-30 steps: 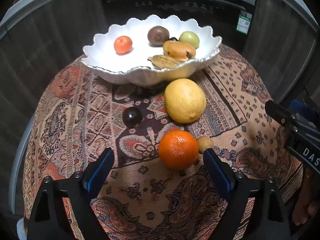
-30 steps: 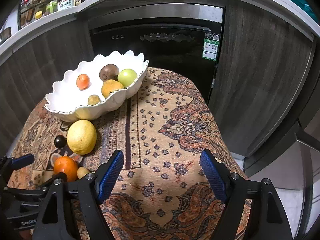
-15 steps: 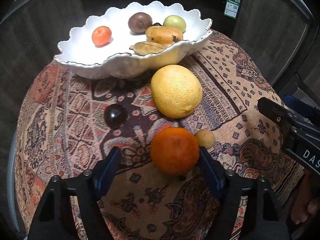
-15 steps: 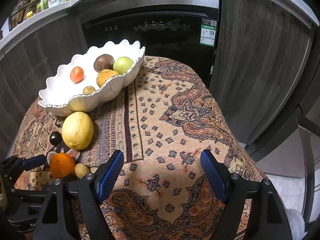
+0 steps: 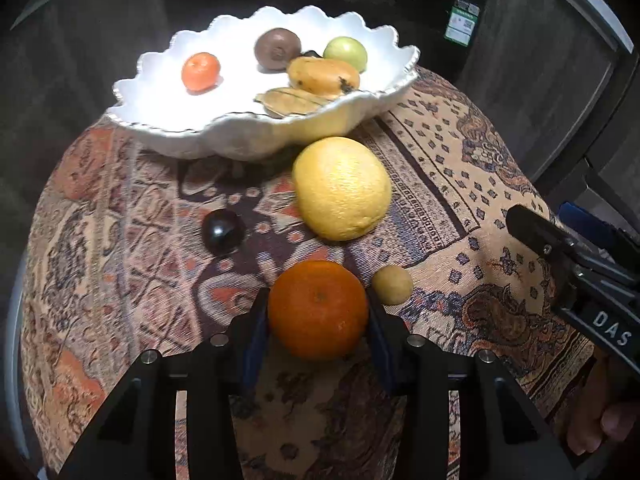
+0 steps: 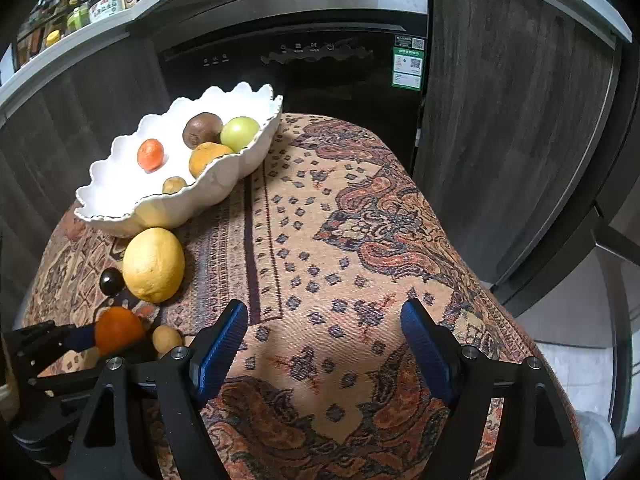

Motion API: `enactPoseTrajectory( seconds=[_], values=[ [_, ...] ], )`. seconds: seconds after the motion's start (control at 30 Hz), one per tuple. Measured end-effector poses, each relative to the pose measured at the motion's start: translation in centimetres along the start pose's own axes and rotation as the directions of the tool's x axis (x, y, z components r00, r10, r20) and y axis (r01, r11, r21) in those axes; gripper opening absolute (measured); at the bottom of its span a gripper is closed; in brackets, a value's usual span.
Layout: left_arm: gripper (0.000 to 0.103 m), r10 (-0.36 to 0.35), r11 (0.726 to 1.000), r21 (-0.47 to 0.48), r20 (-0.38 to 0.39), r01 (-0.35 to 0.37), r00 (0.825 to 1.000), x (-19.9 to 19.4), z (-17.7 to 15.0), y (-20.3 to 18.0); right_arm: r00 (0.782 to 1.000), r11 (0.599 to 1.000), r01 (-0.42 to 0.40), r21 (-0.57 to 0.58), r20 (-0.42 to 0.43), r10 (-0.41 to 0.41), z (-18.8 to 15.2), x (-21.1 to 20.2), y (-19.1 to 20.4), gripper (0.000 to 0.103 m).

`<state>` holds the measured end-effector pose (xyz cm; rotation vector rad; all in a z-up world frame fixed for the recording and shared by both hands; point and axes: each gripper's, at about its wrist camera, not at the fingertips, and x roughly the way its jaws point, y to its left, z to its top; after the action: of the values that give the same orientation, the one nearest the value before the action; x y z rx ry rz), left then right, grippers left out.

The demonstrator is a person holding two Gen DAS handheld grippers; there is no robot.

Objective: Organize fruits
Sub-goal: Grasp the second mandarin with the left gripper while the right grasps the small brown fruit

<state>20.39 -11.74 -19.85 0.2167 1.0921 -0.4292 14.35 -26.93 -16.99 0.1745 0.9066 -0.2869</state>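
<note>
I am closing my left hand-held gripper point(image 5: 318, 312) on a large orange point(image 5: 318, 309) sitting on the patterned cloth surface point(image 5: 440, 184), its blue pads point(image 5: 256, 332) touching both sides of the fruit. My right hand-held gripper point(image 6: 324, 344) is hovering wide with nothing between its pads. Beyond the orange, a big yellow citrus point(image 5: 342, 188), a dark plum point(image 5: 223, 231) and a small yellow fruit point(image 5: 392, 284) are lying near the white scalloped bowl point(image 5: 248, 136), which is holding more fruit.

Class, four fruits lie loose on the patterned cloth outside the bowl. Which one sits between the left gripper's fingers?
The large orange. The left gripper is closing with its fingers against both sides of it; the big yellow citrus, dark plum and small yellowish fruit lie beyond the fingers.
</note>
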Motion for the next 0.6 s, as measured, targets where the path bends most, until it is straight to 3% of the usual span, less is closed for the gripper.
enactPoseTrajectory(
  seconds=[0.37, 0.6],
  values=[
    [0.044, 0.067, 0.991, -0.117, 0.029, -0.063, 0.997, -3.0, -2.1, 4.8, 0.998, 0.991, -0.059, -0.119, 0.014, 0.061, -0.4, -0.8, 4.8, 0.08],
    [0.044, 0.071, 0.978, -0.196, 0.029, -0.064, 0.997, -3.4, -3.5, 7.8, 0.996, 0.979, -0.085, -0.186, -0.016, 0.083, -1.1, 0.1, 8.3, 0.079]
  ],
)
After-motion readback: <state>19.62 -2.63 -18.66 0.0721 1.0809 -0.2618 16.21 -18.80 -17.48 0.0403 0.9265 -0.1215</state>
